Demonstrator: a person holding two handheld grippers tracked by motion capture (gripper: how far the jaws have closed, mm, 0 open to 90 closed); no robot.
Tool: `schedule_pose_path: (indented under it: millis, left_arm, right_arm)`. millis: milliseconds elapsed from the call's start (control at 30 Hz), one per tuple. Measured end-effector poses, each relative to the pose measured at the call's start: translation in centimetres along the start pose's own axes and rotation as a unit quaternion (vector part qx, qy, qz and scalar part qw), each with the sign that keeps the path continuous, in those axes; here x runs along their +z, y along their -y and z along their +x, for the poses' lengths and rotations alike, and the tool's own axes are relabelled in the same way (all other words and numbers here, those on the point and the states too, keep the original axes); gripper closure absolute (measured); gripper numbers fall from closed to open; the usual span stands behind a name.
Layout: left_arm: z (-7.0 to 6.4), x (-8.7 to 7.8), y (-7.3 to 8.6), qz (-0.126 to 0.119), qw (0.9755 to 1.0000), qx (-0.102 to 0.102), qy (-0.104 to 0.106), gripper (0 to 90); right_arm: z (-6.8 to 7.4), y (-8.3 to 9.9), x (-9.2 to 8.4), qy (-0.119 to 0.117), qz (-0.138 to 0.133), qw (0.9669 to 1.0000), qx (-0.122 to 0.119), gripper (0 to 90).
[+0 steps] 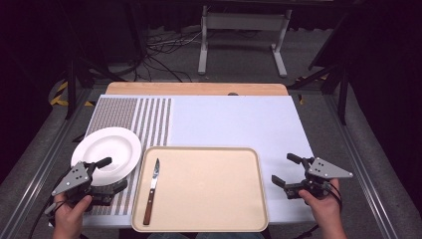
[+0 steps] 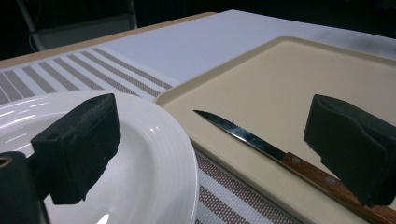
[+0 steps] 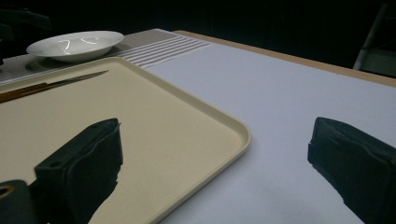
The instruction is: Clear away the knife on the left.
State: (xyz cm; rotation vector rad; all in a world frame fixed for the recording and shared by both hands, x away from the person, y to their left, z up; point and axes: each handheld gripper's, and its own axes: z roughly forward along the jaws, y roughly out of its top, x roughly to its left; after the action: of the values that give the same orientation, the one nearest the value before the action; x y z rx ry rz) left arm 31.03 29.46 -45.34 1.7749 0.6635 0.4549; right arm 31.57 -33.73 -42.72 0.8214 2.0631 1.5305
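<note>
Table [image 1: 234, 119]: white top, striped mat [image 1: 149, 119] on the left part. Tray [image 1: 209, 199] sits at the near edge, centre. Plate [image 1: 107, 152] rests on the mat, just left of the tray, rim near the tray's edge but apart from it. Knife [image 1: 151, 191] lies flat inside the tray along its left side, blade pointing away from the person, wood handle toward them.

Step, as a judgement: approach phase, nothing gripped yet. 2 grippers flank the tray, likely staging a pick of the knife or plate.

Left gripper [image 1: 105, 175]: jaws spread wide, holding nothing. In the left gripper view 1 jaw hangs over the plate [image 2: 154, 158], the other over the knife handle [image 2: 322, 179]; whether either touches cannot be told.

Right gripper [image 1: 287, 171]: jaws spread wide, empty, over bare table just right of the tray. In the right gripper view 1 jaw sits over the tray [image 3: 154, 121] corner, the other over the white top; knife [image 3: 51, 84] and plate [image 3: 74, 45] are well apart from it.

Next move, judged: left gripper is nearest. For the knife it needs to shift right, drop low and close across the thin handle; flat on the tray, little clearance. For the plate, 1 jaw must get under the rim.
</note>
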Motion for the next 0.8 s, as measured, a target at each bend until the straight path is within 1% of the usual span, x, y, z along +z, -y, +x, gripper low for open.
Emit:
schedule_pose_path:
  millis: [33,100,200,267,333,400,433,467,567,700,800]
  left_arm:
    - [0.1,-0.1,0.2,0.007,1.0000,-0.001,0.000,4.7]
    - [0.1,-0.1,0.3,0.007,1.0000,-0.001,-0.001,4.6]
    - [0.2,-0.3,0.7,0.010,0.9999,-0.006,-0.003,4.3]
    - [0.3,-0.4,0.9,0.017,0.9998,-0.003,-0.006,4.4]
    - [0.4,-0.4,1.1,0.025,0.9996,0.002,-0.013,4.3]
    - [0.7,-0.2,1.3,0.028,0.9996,-0.005,-0.010,4.2]
    - [0.7,-0.2,1.3,0.028,0.9996,-0.005,-0.010,4.2]
    - [0.7,-0.1,1.4,0.030,0.9994,-0.008,-0.013,4.2]
    - [0.7,-0.1,1.5,0.029,0.9995,-0.009,-0.012,4.2]
    - [0.8,-0.3,1.5,0.020,0.9994,-0.025,-0.008,4.0]
    - [0.7,-0.3,1.6,0.018,0.9994,-0.028,-0.010,4.0]
  right_arm:
    - [-0.1,0.1,0.0,0.001,-0.001,1.0000,0.002,3.7]
    - [-0.1,0.2,0.0,0.001,0.000,1.0000,0.002,3.7]
    - [-0.4,0.5,-0.1,0.003,-0.002,1.0000,0.009,3.6]
    - [-0.5,0.7,-0.2,0.005,-0.002,0.9999,0.011,3.7]
    - [-0.7,0.9,-0.3,0.007,-0.003,0.9999,0.015,3.7]
    - [-0.8,1.1,-0.4,0.009,-0.004,0.9998,0.018,3.7]
    - [-0.8,1.1,-0.4,0.009,-0.004,0.9998,0.018,3.7]
    - [-0.8,1.2,-0.4,0.010,-0.005,0.9997,0.021,3.7]
    - [-1.0,1.4,-0.4,0.012,-0.004,0.9997,0.022,3.7]
    - [-0.9,1.4,-0.4,0.012,-0.002,0.9997,0.021,3.7]
    - [-0.9,1.4,-0.4,0.011,-0.001,0.9997,0.021,3.7]
